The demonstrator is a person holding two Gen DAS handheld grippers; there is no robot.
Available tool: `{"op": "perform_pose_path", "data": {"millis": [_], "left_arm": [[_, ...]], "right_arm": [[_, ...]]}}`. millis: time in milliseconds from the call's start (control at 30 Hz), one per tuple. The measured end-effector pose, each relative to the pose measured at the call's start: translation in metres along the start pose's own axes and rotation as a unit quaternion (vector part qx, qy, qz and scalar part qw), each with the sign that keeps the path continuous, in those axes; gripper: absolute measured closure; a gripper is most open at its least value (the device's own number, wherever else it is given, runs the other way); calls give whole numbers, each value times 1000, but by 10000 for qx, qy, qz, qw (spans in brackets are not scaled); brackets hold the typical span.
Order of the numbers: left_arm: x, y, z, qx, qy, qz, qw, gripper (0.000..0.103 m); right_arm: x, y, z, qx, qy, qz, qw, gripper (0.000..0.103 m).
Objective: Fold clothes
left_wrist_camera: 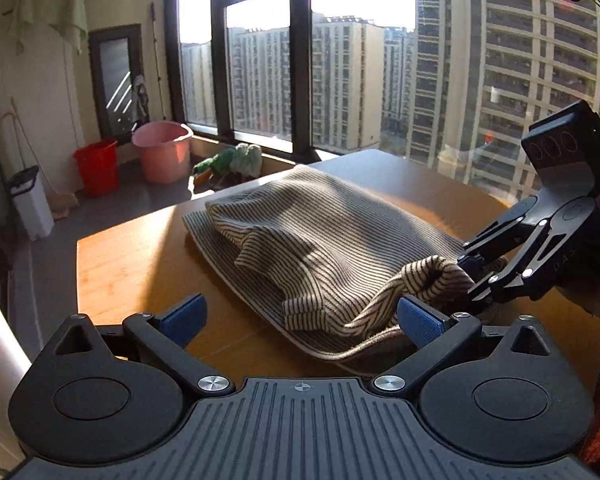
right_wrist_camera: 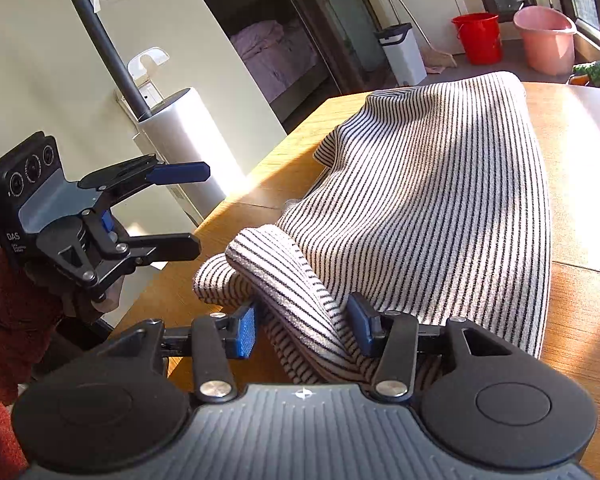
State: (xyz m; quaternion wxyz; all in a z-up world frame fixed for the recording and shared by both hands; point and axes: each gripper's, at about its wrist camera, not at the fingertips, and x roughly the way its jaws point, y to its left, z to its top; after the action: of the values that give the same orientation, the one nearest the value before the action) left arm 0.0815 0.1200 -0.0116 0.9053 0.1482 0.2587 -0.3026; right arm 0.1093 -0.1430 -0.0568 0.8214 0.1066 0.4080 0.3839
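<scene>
A striped garment (right_wrist_camera: 420,184) is seen lying part-folded on the wooden table (right_wrist_camera: 580,152), its bulk spread from the centre toward 12 o'clock in both wrist views. In the right wrist view, the right claw (right_wrist_camera: 304,330) is closed on a rolled fold of the garment at 6 o'clock: the cloth is pinched between the two blue pads (right_wrist_camera: 245,332), which are held only a fold's thickness apart. The same claw is seen at 3 o'clock in the left wrist view (left_wrist_camera: 476,276), with striped cloth bunched at its tips. The left claw (left_wrist_camera: 300,316) is held wide open; its right pad (left_wrist_camera: 420,322) is touching or just beside the lifted edge of the garment (left_wrist_camera: 320,240), while nothing is held between the fingers. In the right wrist view the left claw (right_wrist_camera: 198,208) appears at 9 o'clock, jaws spread, off the table's edge, held by a hand in a red sleeve (right_wrist_camera: 16,308). A pink bucket (left_wrist_camera: 162,152) and a red bucket (left_wrist_camera: 98,166) stand on the floor near 10 o'clock.
</scene>
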Motion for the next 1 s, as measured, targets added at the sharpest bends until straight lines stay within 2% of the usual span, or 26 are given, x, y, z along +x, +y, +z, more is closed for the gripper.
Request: {"op": "perform_pose_path", "data": {"millis": [100,233,300,433,467,500,567,633,667,733,800,867,900,933,1000], "left_arm": [[3,-36,-13,882,167,240,9957,0],[31,-68,-21,1939,43,760,9781,0],[48,-76,-19,2342,-28,743,9693,0],[78,-87,-11,2754,-67,540,9598,0],[82,-89,-9,2772,-80,454,9597,0],[85,-90,-9,2751,-93,351,9607,3],[91,-93,-7,2710,-121,144,9624,28],[97,-96,-5,2667,-148,-62,9636,39],[100,-97,-4,2645,-162,-165,9641,41],[106,-98,-2,2517,-175,-290,9672,45],[112,-90,6,2058,-44,-531,9771,47],[119,-71,17,1137,155,-903,9893,47],[123,-59,22,599,231,-1116,9917,47],[128,-46,27,37,297,-1337,9906,47],[137,-20,32,-1004,423,-1718,9791,48]], "right_arm": [[0,-6,-6,260,-9,151,9995,56],[1,-4,-7,394,0,242,9989,56],[1,-6,-9,378,-2,244,9990,57],[4,-5,-8,240,19,212,9995,58],[2,-5,-8,161,7,157,9997,58],[-2,-5,-8,83,-15,71,9999,58],[-10,-6,-8,-74,-60,-106,9999,58],[-21,-4,-9,-320,-124,-352,9988,56],[-27,-2,-10,-497,-166,-515,9973,53],[-40,1,-13,-784,-239,-815,9933,51],[-52,3,-15,-902,-331,-1039,9899,45],[-60,8,-20,-1186,-389,-1353,9829,38],[-62,11,-23,-1357,-384,-1488,9788,34],[-62,14,-27,-1581,-363,-1634,9731,33],[-56,23,-34,-2079,-362,-1863,9596,33]]}}
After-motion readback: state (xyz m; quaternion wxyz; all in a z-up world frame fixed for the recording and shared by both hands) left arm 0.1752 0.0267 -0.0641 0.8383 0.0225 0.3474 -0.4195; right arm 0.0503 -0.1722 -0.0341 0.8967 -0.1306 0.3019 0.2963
